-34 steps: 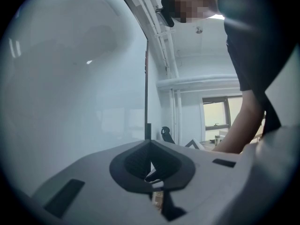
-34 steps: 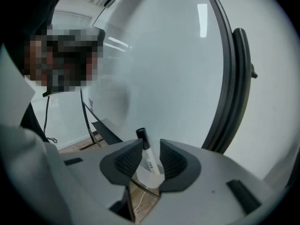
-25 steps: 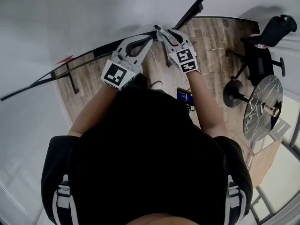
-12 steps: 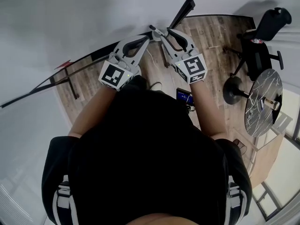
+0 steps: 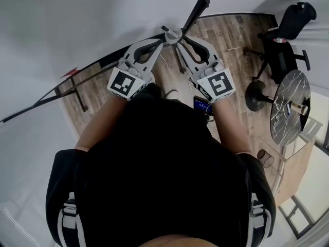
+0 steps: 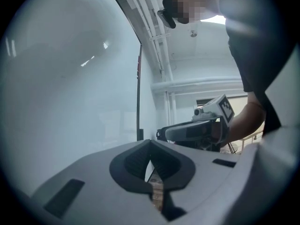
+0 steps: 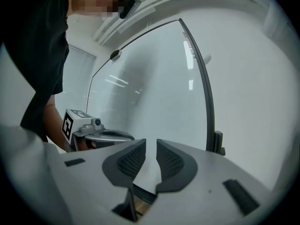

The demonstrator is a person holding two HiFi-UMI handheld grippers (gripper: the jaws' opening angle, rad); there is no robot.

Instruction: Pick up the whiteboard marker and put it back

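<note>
From where I stand, I cannot pick out the whiteboard marker in any view; neither gripper has it. The left gripper (image 5: 163, 39) has its jaws pressed together, the dark ribbed pads meeting at the tips with nothing caught between them, only a sliver of wooden floor (image 5: 231, 40) showing through the gap lower down. The right gripper (image 5: 177, 36) has its jaws a narrow gap apart and they are closing, with nothing between the pads but the pale surface behind. Both grippers are held out level in front of the person, angled inward so their tips come close together, just beside the dark frame (image 5: 103, 62) that edges the whiteboard (image 5: 77, 19). Each gripper shows in the other's view, marker cube on top, a bare forearm behind it. The person wears a black top. Off to the person's right, well apart from the board, stand a black office chair (image 5: 285, 45) and a round marble-patterned table (image 5: 289, 115) on the same wooden floor.
</note>
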